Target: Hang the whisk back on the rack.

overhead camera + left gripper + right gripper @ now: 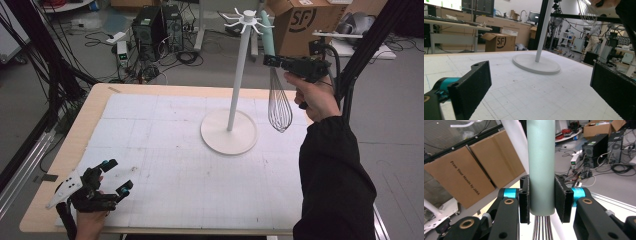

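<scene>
White gridded matting (165,150) covers my wooden table (87,112), with grey floor, tangled cables and computer towers (157,25) beyond its far edge. At about one o'clock on the mat stands a white rack (240,60): a round base, a tall pole, and short hooks fanning out at the top.

My right gripper (271,60) is up in the air at two o'clock, just beside the pole's upper part. Its jaws are clenched on the pale green handle of a whisk (280,107); in the right gripper view the handle (541,165) sits squarely between my two black pads (524,200), wires dropping out below. The handle's top reaches up near the hooks, and the wire balloon hangs free, clear of the mat and a little to the right of the base.

My left gripper (116,176) rests low at seven o'clock near the table's front edge, jaws spread wide and released. In the left gripper view, bare mat lies between them and the rack base (536,65) sits ahead.

A cardboard box (300,22) stands on the floor at one o'clock.
</scene>
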{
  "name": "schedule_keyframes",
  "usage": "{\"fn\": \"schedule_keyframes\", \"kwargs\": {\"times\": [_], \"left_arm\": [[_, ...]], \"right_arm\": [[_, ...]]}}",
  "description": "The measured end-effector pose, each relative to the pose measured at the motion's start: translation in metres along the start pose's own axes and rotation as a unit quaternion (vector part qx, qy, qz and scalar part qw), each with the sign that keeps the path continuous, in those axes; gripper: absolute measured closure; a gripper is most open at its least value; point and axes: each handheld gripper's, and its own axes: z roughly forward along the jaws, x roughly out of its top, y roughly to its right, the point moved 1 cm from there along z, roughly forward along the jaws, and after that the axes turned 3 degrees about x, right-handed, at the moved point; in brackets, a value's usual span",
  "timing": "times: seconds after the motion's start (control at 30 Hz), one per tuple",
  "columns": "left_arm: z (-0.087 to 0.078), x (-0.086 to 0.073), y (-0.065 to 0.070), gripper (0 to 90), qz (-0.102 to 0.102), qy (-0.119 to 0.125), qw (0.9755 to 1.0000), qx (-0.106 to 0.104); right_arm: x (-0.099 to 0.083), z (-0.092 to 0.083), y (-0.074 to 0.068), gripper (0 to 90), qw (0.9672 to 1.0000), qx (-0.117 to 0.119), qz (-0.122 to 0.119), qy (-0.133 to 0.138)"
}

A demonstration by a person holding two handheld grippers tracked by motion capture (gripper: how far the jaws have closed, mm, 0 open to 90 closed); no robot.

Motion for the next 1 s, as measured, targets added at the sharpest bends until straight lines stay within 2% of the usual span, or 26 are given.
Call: {"fn": "schedule_keyframes", "kwargs": {"times": [0.23,0.37,0.43,0.53,0.67,0.9,0.93,1.0], "left_arm": [[-0.001,0.001,0.001,4.0,0.003,0.001,1.0000,0.000],[-0.003,0.001,0.001,4.0,0.003,0.003,1.0000,0.002],[-0.003,0.001,0.001,4.0,0.002,0.005,1.0000,0.003],[-0.004,0.001,0.001,4.0,0.000,0.009,1.0000,0.004],[-0.004,0.001,0.001,4.0,0.001,0.007,1.0000,0.003],[-0.002,0.002,0.004,4.0,0.004,0.008,1.0000,-0.003],[-0.002,0.002,0.004,4.0,0.003,0.007,1.0000,-0.002],[-0.001,0.002,0.005,4.0,0.005,0.006,1.0000,-0.003]], "right_arm": [[-0.011,0.005,0.002,68.3,1.0000,0.001,0.002,0.000],[-0.012,0.009,0.001,68.2,1.0000,0.002,-0.006,-0.005],[-0.012,0.010,0.000,67.9,1.0000,0.001,-0.001,-0.005],[-0.014,0.011,0.004,49.6,0.9998,-0.001,0.019,0.009],[-0.019,0.004,0.005,39.8,0.9995,-0.006,0.027,0.016],[-0.041,-0.010,0.010,31.9,0.9992,-0.013,0.025,0.029],[-0.051,-0.015,0.011,30.1,0.9991,-0.016,0.017,0.036],[-0.055,-0.018,0.011,28.1,0.9990,-0.014,0.014,0.039]]}}
